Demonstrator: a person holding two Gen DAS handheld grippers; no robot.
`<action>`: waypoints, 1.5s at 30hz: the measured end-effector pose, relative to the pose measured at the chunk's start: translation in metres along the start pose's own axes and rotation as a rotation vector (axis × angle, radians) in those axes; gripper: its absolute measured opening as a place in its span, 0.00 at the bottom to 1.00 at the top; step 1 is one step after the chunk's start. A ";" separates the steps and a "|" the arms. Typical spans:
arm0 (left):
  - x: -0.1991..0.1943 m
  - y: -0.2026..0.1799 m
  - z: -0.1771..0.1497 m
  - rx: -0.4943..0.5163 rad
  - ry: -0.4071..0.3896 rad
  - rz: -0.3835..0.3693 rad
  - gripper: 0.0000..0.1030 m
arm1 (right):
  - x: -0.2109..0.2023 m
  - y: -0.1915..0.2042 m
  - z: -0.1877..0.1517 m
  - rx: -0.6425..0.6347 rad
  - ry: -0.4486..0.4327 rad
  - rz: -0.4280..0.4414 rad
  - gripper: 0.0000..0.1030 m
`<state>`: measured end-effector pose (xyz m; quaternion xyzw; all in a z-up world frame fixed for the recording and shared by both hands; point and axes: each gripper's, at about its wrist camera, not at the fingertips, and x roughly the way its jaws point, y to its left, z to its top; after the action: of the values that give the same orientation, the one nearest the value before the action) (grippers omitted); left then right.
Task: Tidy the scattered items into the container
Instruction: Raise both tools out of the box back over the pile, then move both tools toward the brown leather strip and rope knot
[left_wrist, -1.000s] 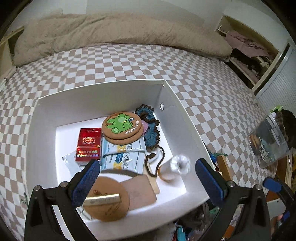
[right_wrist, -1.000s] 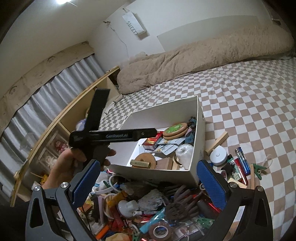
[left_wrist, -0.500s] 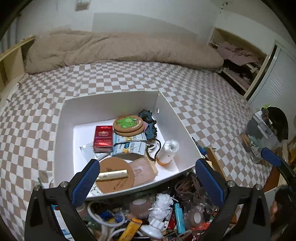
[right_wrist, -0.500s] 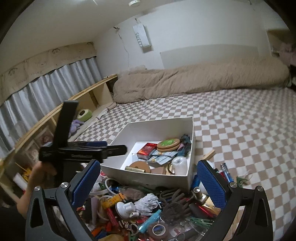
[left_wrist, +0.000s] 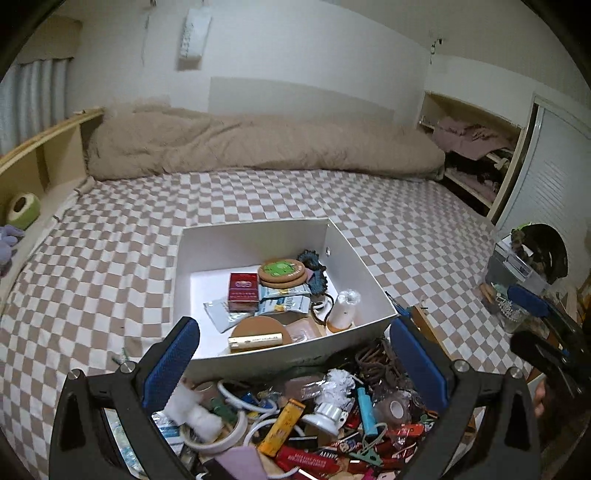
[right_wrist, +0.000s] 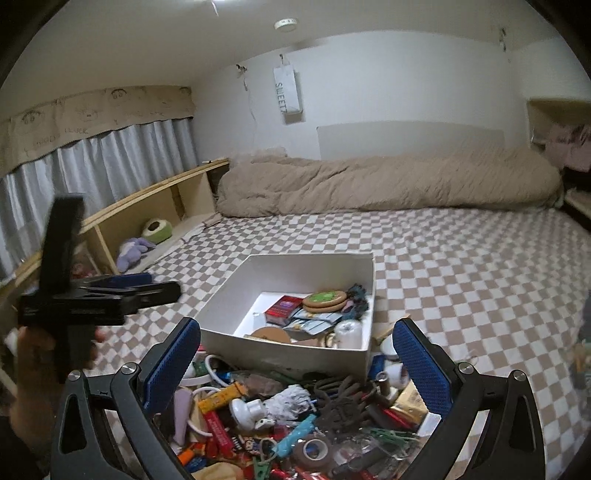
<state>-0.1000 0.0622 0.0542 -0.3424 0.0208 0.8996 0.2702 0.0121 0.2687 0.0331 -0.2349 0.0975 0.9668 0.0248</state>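
Two grippers in view, both with jaws spread wide and nothing between them: left gripper (left_wrist: 295, 362) and right gripper (right_wrist: 297, 363), each hanging above the heap of scattered items (left_wrist: 295, 421) at the near edge of a checked bedspread (left_wrist: 110, 266). One white box (left_wrist: 365, 273) sits on the bedspread just beyond the heap, open-topped, its near wall touching the clutter. Counted inside the box: two round cork coasters (left_wrist: 282, 273) stacked, the top one with a green print; one red packet (left_wrist: 242, 291) just left of them; one dark knitted piece (left_wrist: 314, 271) against the right wall; two pale blue sachets (left_wrist: 282, 299) below the coasters; one white spool (left_wrist: 341, 308) at the near right corner; one larger cork disc (left_wrist: 258, 326) with one gold tube (left_wrist: 255, 338) lying across its near edge. Loose in the heap, as far as can be told: one orange-yellow bar (left_wrist: 280, 426), one light blue lighter (left_wrist: 365, 408), one roll of brown tape (right_wrist: 312, 448), one tangle of dark cord (right_wrist: 341, 402), one crumpled white wad (right_wrist: 293, 400); the rest too jumbled to count. From the right wrist view, a hand (right_wrist: 33, 354) grips the left tool's black handle at far left. One beige duvet (right_wrist: 388, 184) lies bunched along the far side of the bed.
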 end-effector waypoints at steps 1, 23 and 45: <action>-0.009 0.001 -0.003 0.002 -0.017 0.003 1.00 | -0.003 0.002 -0.001 -0.012 -0.007 -0.013 1.00; -0.092 0.019 -0.038 -0.036 -0.127 0.029 1.00 | -0.037 0.031 -0.007 -0.057 -0.057 -0.087 1.00; -0.133 0.061 -0.070 -0.098 -0.197 0.147 1.00 | -0.080 0.000 -0.020 0.019 -0.121 -0.180 1.00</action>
<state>-0.0056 -0.0686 0.0748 -0.2628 -0.0245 0.9462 0.1871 0.0925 0.2641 0.0527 -0.1837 0.0837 0.9721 0.1195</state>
